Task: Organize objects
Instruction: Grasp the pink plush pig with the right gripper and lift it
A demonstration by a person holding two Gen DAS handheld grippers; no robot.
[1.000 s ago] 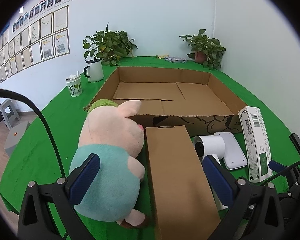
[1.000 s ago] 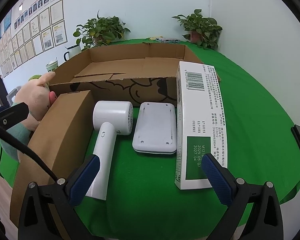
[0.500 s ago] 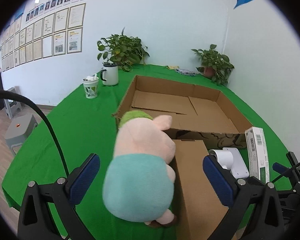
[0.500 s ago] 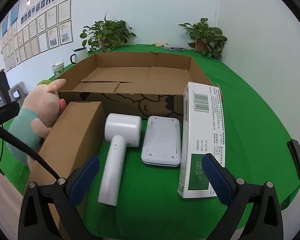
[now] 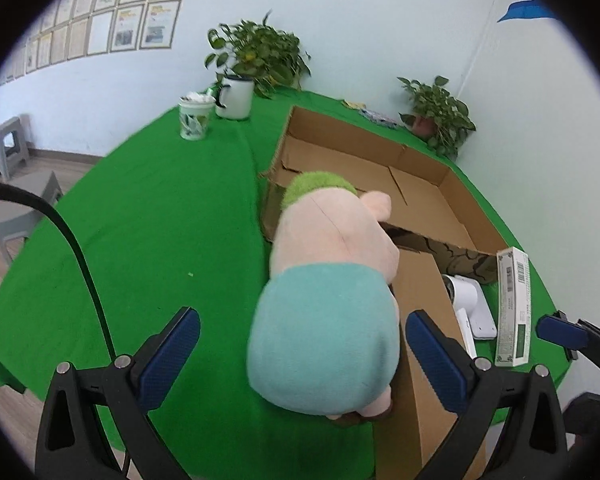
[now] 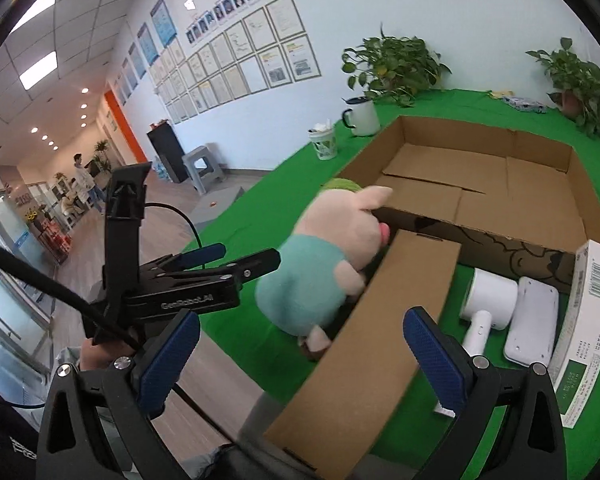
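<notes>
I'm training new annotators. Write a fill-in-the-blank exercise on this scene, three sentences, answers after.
1. The plush pig wears a top coloured ____.
2. The large open cardboard box on the green table holds ____ objects.
3. The white hair dryer lies between the closed brown box and the flat white ____.

Missing words: teal; no; device
</notes>
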